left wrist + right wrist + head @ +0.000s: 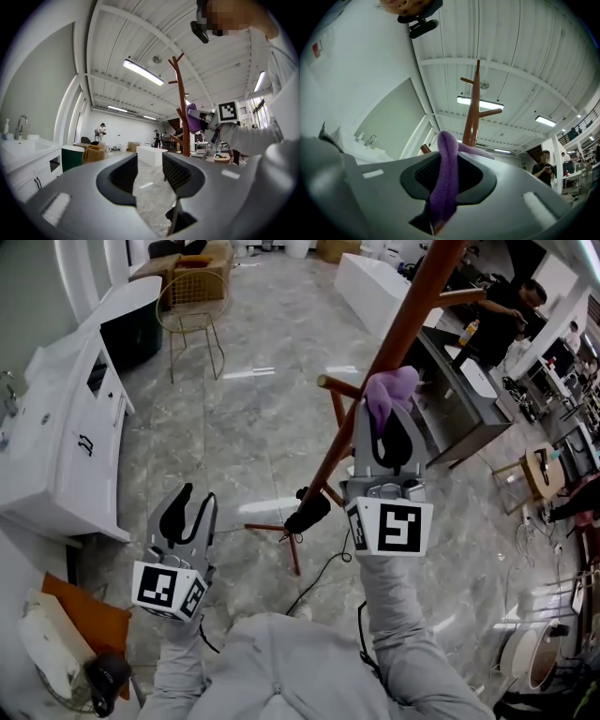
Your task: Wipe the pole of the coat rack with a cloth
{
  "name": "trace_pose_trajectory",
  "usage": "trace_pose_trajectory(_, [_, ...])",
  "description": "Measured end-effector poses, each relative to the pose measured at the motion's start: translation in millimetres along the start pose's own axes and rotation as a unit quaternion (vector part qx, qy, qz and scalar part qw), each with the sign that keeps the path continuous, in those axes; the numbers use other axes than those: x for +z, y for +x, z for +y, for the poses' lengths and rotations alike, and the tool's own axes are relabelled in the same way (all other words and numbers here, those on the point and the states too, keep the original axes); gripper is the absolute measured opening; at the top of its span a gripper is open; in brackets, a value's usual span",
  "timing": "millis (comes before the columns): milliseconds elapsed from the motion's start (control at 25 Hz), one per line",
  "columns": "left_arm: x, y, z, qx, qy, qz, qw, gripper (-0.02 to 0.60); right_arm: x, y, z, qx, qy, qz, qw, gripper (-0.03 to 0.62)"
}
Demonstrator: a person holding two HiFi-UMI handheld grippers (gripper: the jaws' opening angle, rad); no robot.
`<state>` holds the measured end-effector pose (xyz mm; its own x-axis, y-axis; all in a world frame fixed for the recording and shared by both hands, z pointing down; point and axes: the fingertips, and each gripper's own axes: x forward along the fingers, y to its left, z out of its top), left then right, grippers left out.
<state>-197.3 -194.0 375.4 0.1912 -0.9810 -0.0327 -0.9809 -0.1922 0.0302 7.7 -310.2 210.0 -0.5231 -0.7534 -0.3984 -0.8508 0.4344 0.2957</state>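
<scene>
The brown wooden coat rack's pole (394, 343) slants up through the head view, with pegs (330, 383) and legs (281, 531) on the floor. My right gripper (387, 427) is shut on a purple cloth (389, 392), which lies against the pole's right side. In the right gripper view the cloth (445, 178) is folded between the jaws and the pole (473, 112) rises just behind it. My left gripper (187, 512) hangs low at the left, open and holding nothing; in its own view the gripper (149, 174) faces the pole (183, 117) and cloth (192, 117) from a distance.
A white sink counter (66, 427) runs along the left. A wire chair (195, 310) stands behind. A dark counter (459, 399) with people (502, 310) is at the right. A black cable (319, 582) trails on the marble floor near the rack's base.
</scene>
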Motion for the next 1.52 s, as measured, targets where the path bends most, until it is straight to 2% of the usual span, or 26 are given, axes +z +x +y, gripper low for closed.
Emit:
trace_pose_trajectory(240, [-6.5,1.5,-4.4,-0.004,-0.001,0.006,1.0000,0.170,-54.5,-13.8,21.4,0.025,-0.003,0.059,0.998,0.066])
trace_pose_trajectory(480, [-12.6,-2.8,-4.9,-0.002,-0.005,0.011,0.9999,0.170,-109.9,-29.4,41.3,0.050,-0.016,0.125,0.991,0.066])
trace_pose_trajectory(760, [-16.6,-8.7,-1.0,0.004,-0.009,0.014,0.9999,0.170,-173.2,-52.5,62.2,0.069,0.021,0.215,0.974,0.066])
trace_pose_trajectory(1040, [-17.2,-11.0,9.0,0.007,-0.012,0.014,0.9998,0.170,-217.3,-62.8,85.4,0.083,0.027,0.288,0.953,0.066])
trace_pose_trajectory(1320, [-14.9,-14.5,6.6,0.010,-0.010,0.016,0.9998,0.170,-237.0,-72.2,92.1,0.092,0.049,0.330,0.938,0.066])
trace_pose_trajectory(1520, [-15.4,-14.2,6.3,0.008,-0.011,0.016,0.9998,0.170,-217.8,-74.6,85.3,0.073,0.066,0.309,0.946,0.066])
